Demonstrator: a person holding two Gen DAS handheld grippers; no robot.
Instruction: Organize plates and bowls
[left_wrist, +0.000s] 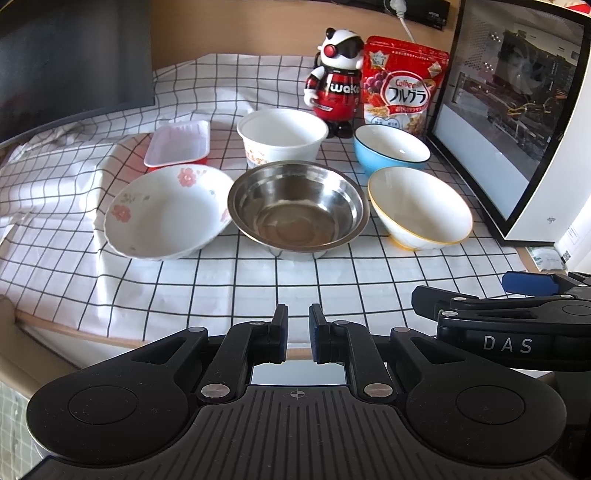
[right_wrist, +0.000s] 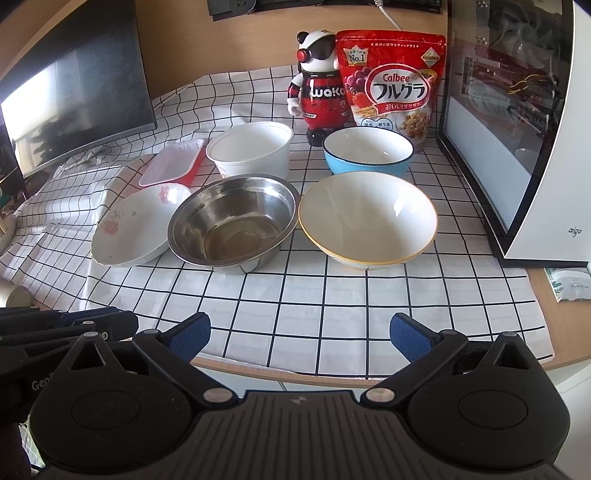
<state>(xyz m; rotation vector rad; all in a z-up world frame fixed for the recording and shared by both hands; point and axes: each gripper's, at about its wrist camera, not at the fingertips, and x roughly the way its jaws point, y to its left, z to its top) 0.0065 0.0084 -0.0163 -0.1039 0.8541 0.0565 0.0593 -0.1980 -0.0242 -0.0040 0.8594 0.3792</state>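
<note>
On the checked cloth stand a floral plate (left_wrist: 166, 214) (right_wrist: 136, 229), a steel bowl (left_wrist: 297, 208) (right_wrist: 232, 221), a yellow-rimmed white bowl (left_wrist: 419, 206) (right_wrist: 367, 218), a blue bowl (left_wrist: 391, 149) (right_wrist: 367, 151), a white tub (left_wrist: 282, 134) (right_wrist: 251, 149) and a pink tray (left_wrist: 179, 147) (right_wrist: 171, 162). My left gripper (left_wrist: 298, 334) is nearly shut and empty at the table's front edge. My right gripper (right_wrist: 299, 334) is open and empty, in front of the bowls. Its fingers also show in the left wrist view (left_wrist: 532, 282).
A robot figure (left_wrist: 338, 85) (right_wrist: 321, 88) and a red cereal bag (left_wrist: 402, 85) (right_wrist: 393, 85) stand at the back. A white PC case (left_wrist: 517, 122) (right_wrist: 517, 129) blocks the right side. A dark monitor (left_wrist: 70, 62) (right_wrist: 74, 88) stands at the left.
</note>
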